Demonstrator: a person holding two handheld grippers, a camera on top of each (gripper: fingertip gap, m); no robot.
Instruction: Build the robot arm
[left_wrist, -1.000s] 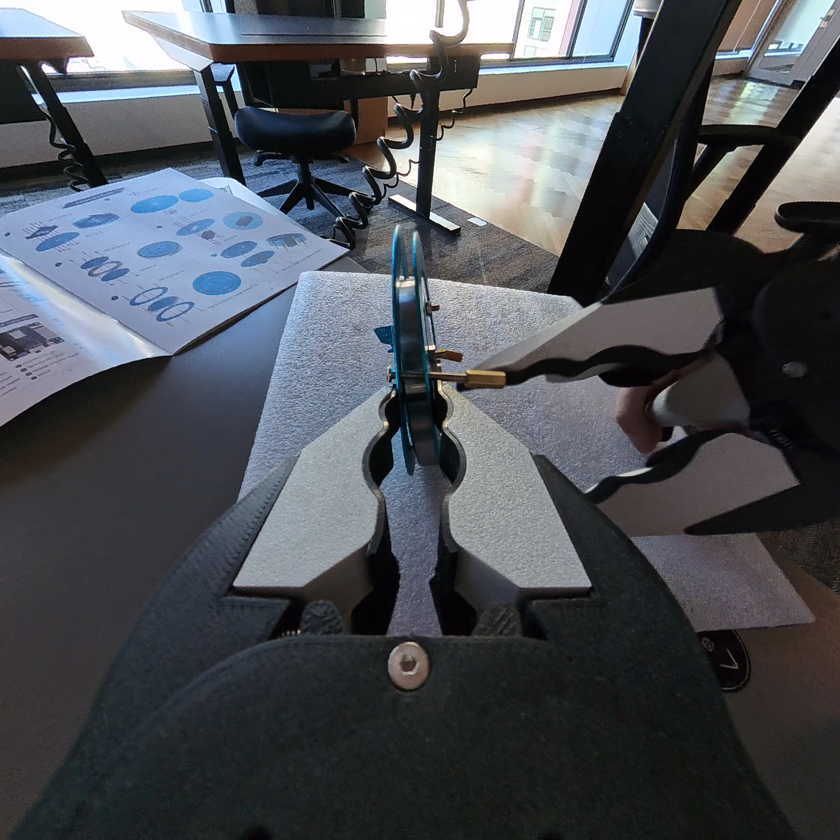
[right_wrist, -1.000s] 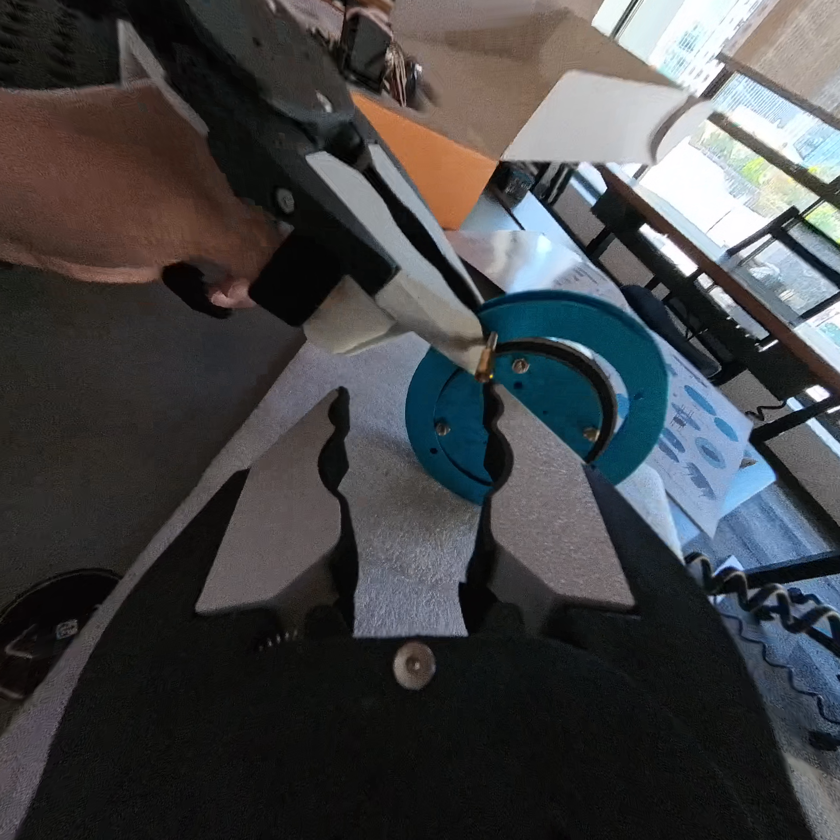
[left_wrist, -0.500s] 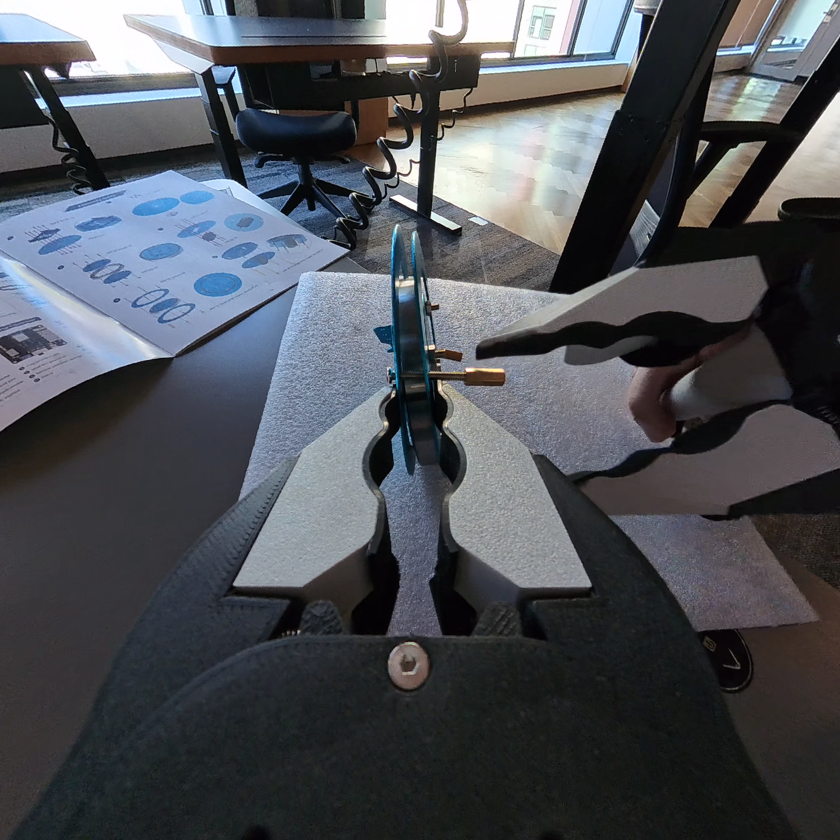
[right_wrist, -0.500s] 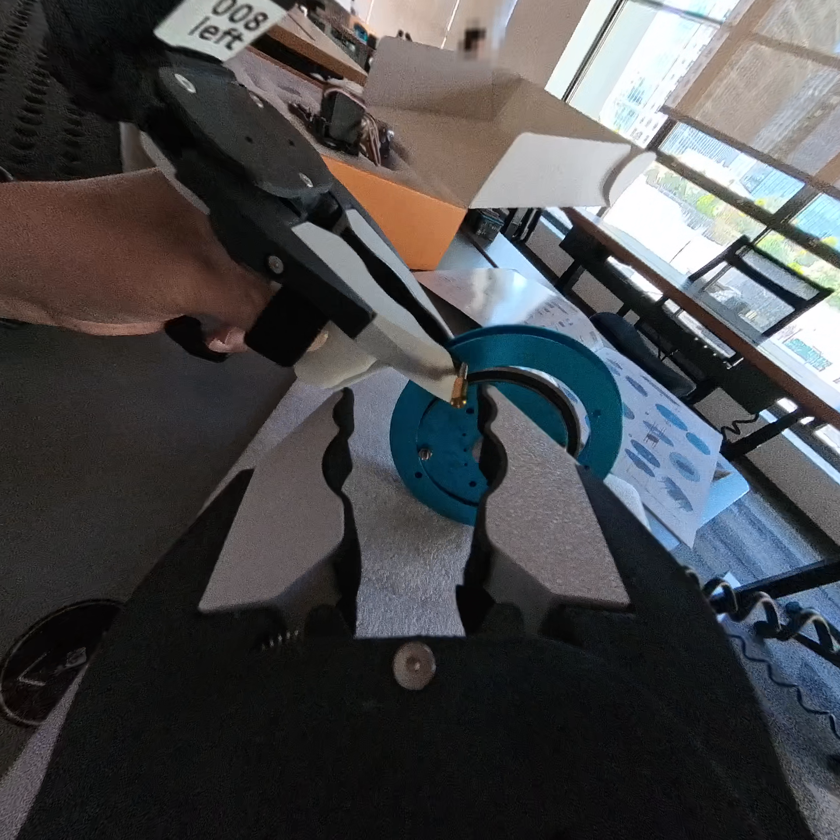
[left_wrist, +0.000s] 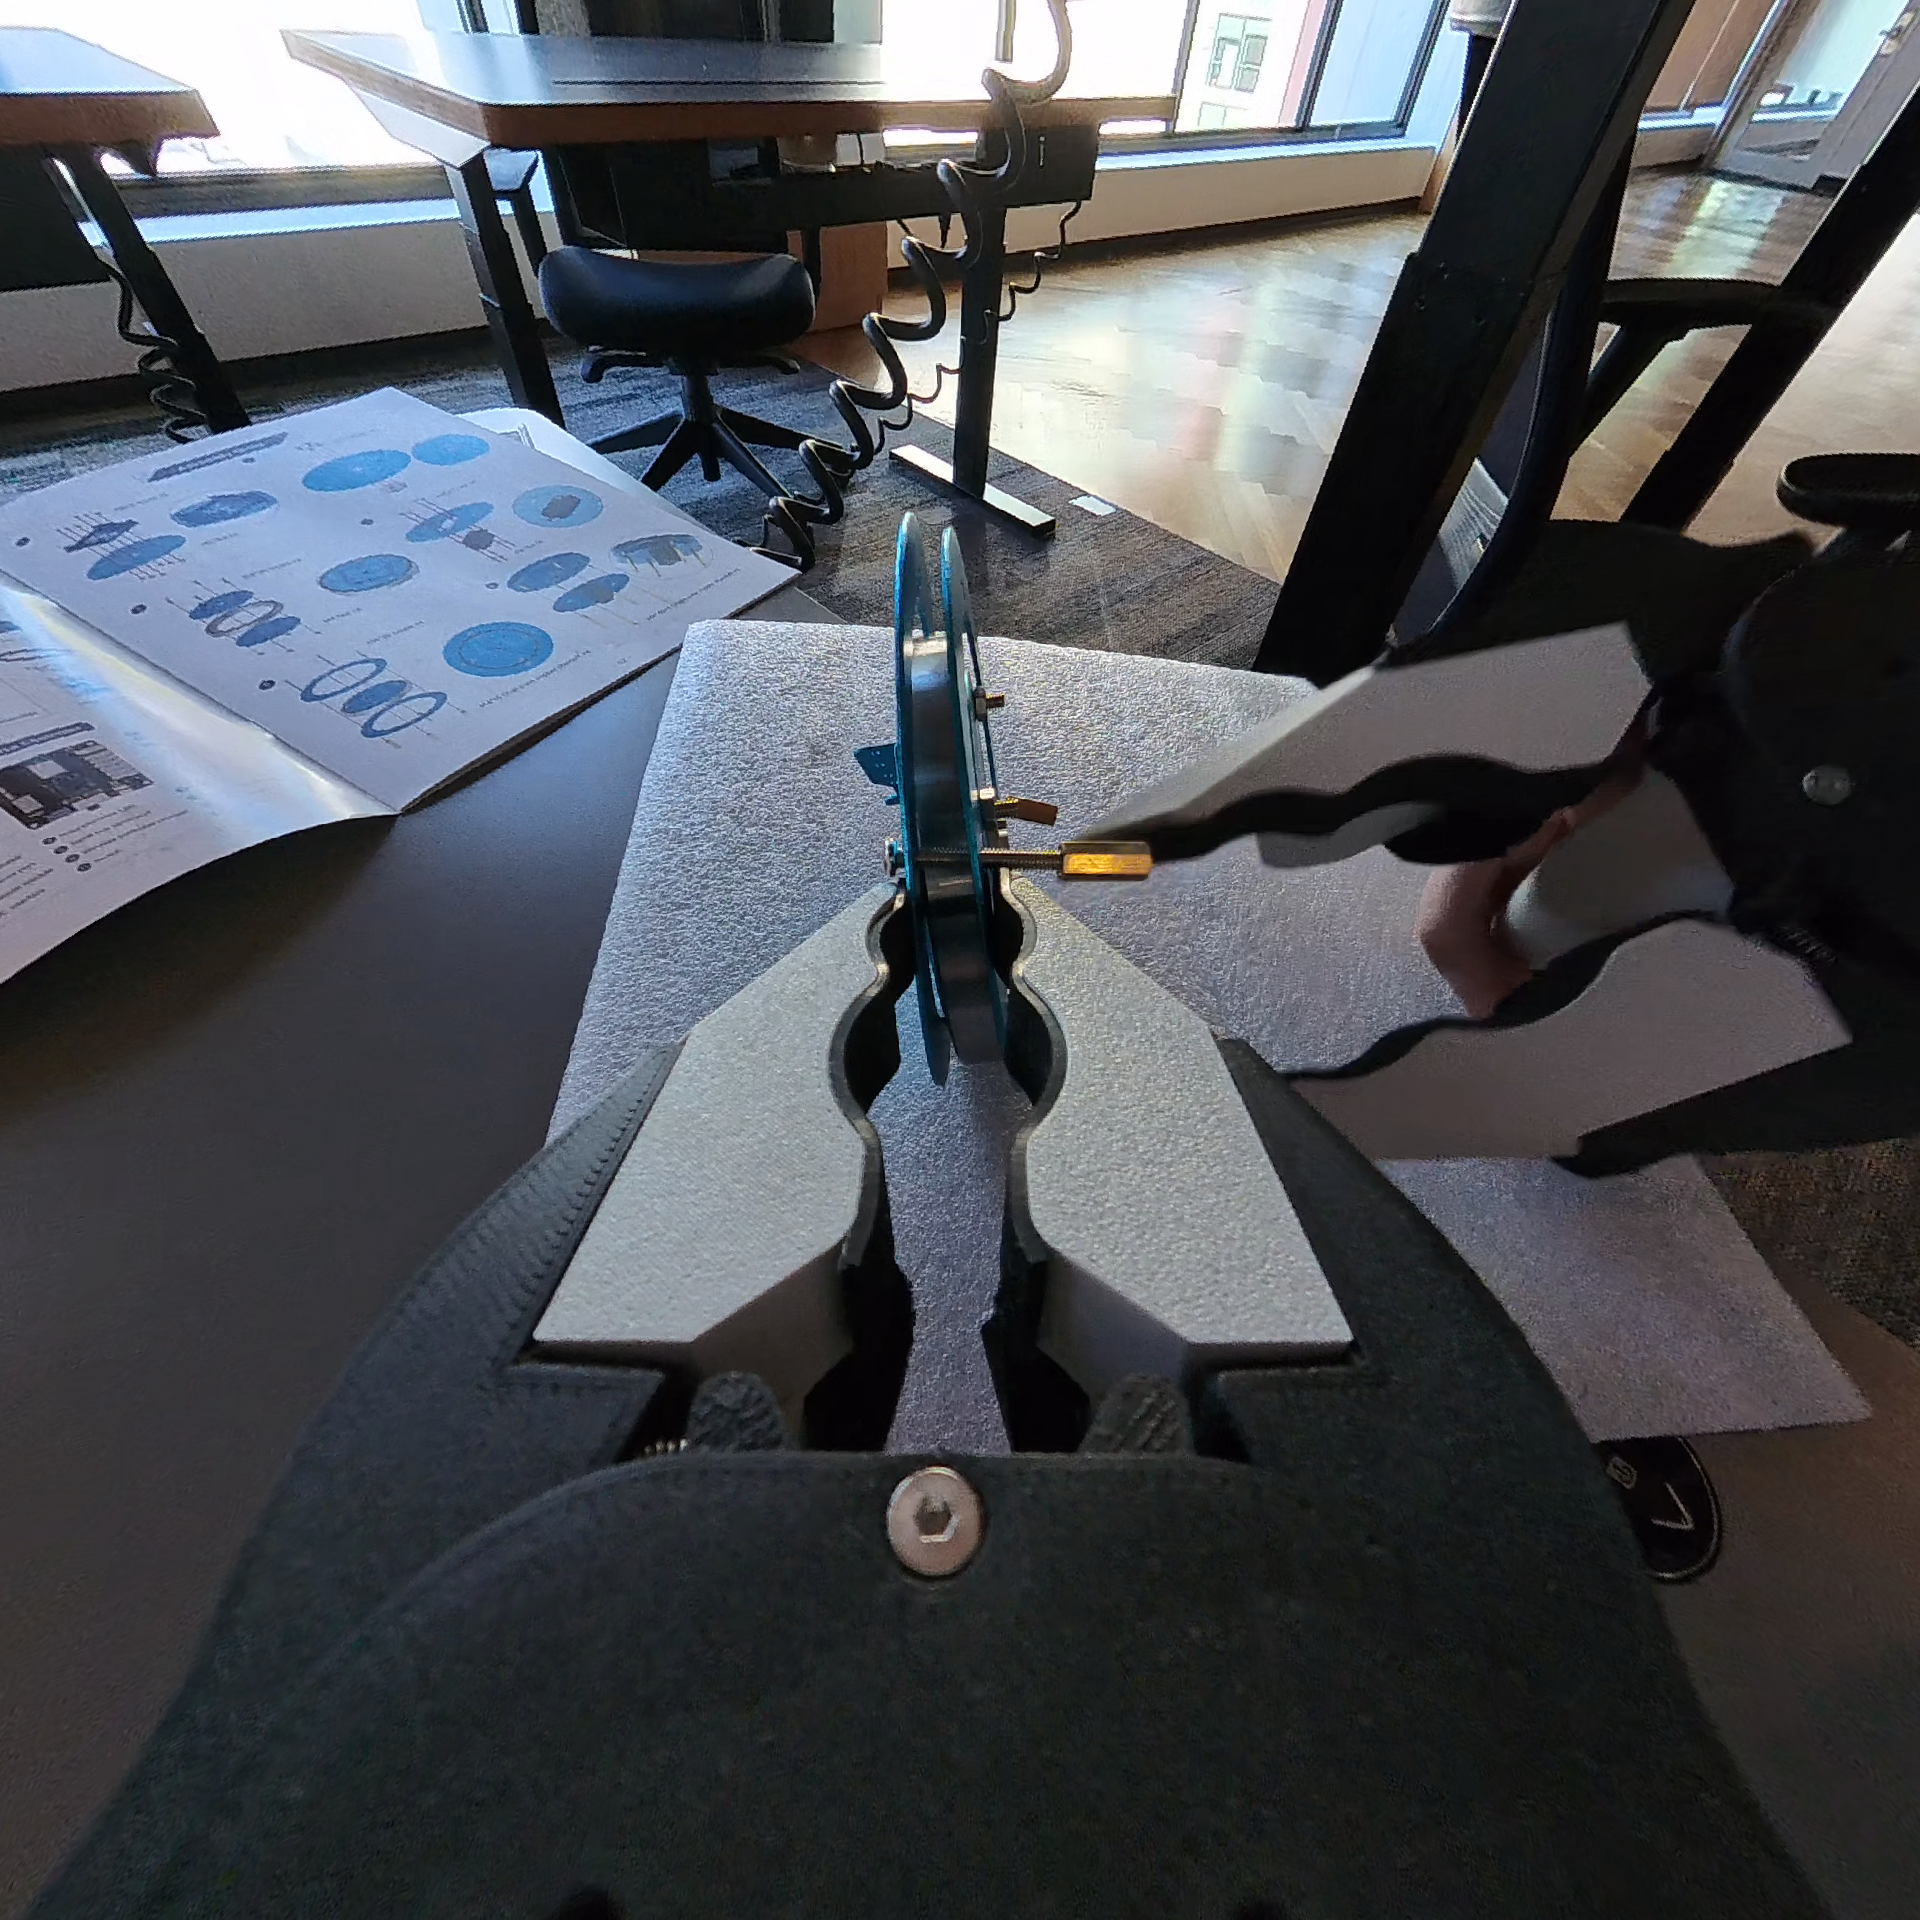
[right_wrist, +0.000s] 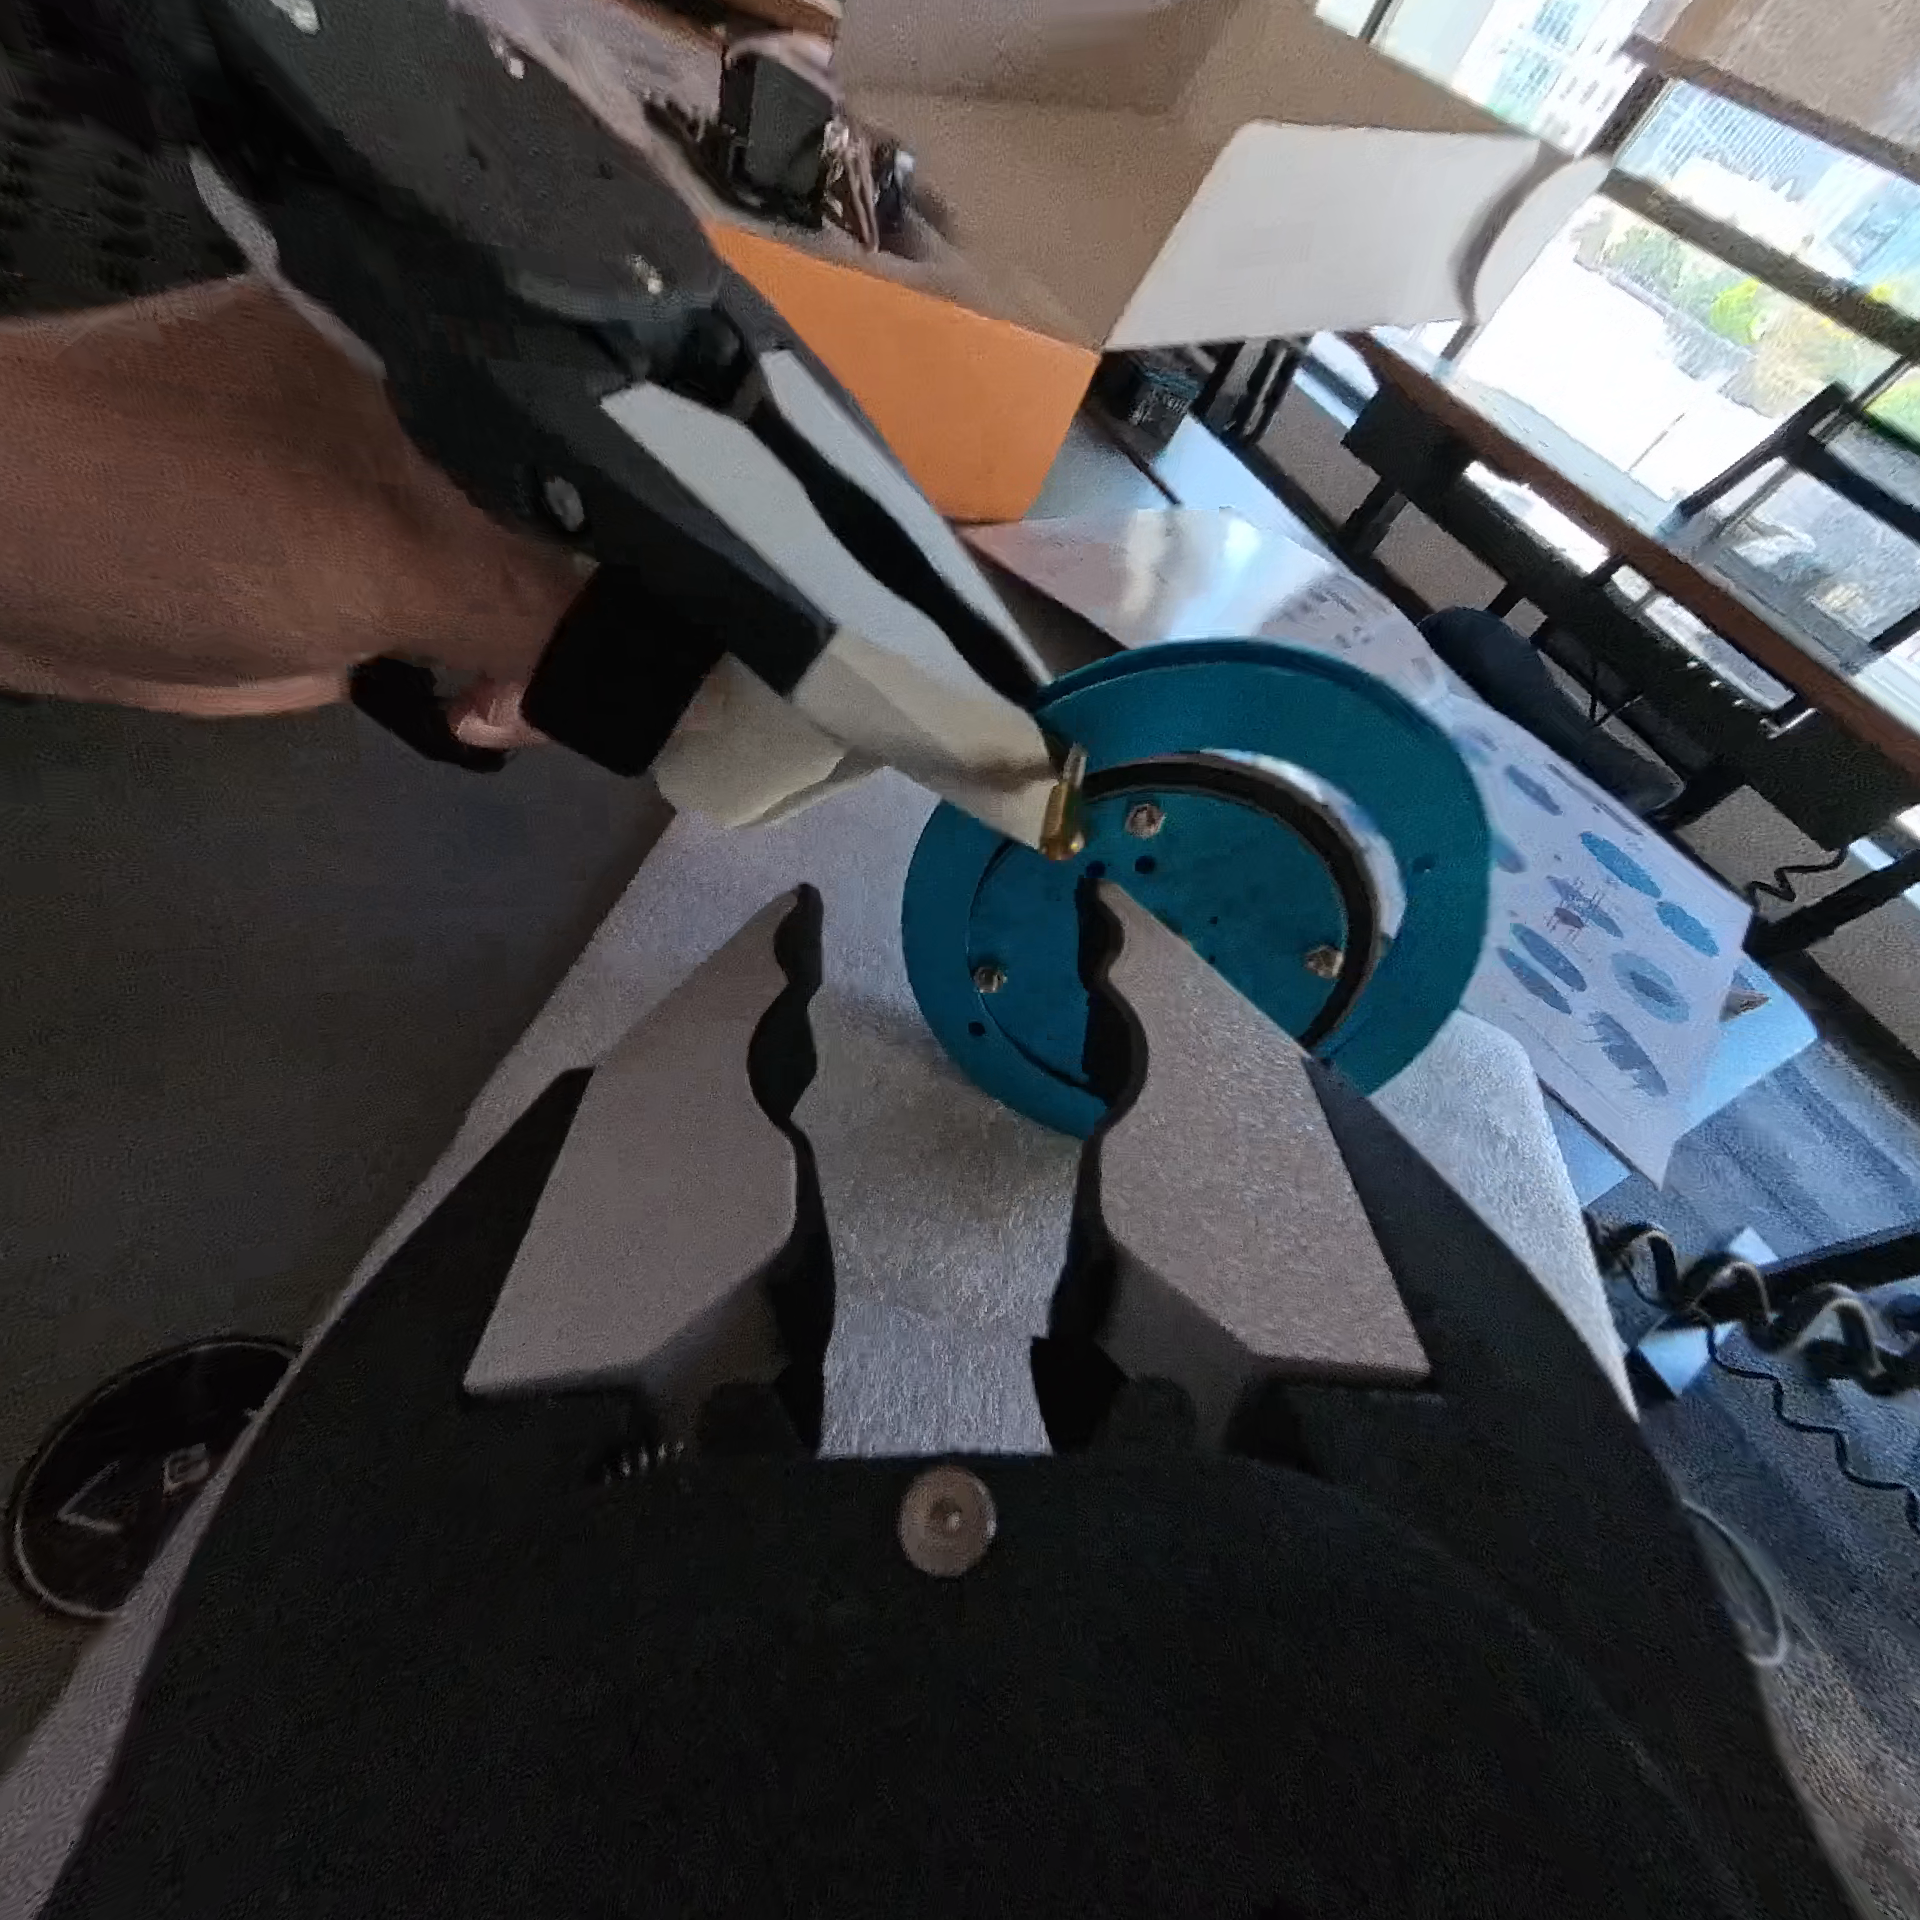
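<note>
A blue disc assembly (left_wrist: 940, 727) stands on edge on a grey foam mat (left_wrist: 1195, 748): two blue plates with a dark ring between them. My left gripper (left_wrist: 948, 914) is shut on its lower rim. A brass standoff (left_wrist: 1103, 863) sticks out sideways from it on a thin screw. My right gripper (left_wrist: 1195, 966) comes in from the right, open and empty, one fingertip at the standoff's free end. In the right wrist view, my right gripper (right_wrist: 951, 904) is open before the disc (right_wrist: 1434, 831), with the standoff (right_wrist: 1064, 816) just above its right finger. A hand holds the left gripper (right_wrist: 1029, 748).
An open booklet (left_wrist: 343, 582) with blue diagrams lies at the far left of the dark table. An orange box (right_wrist: 935, 353) with open cardboard flaps stands behind. A black round disc (left_wrist: 1662, 1517) lies by the mat's near corner. A black frame post (left_wrist: 1455, 312), stool and coiled cables stand beyond.
The right gripper drew back up and to the right from the standoff, then came back, so its fingertip is at the standoff's end again. The left gripper and disc have not moved.
</note>
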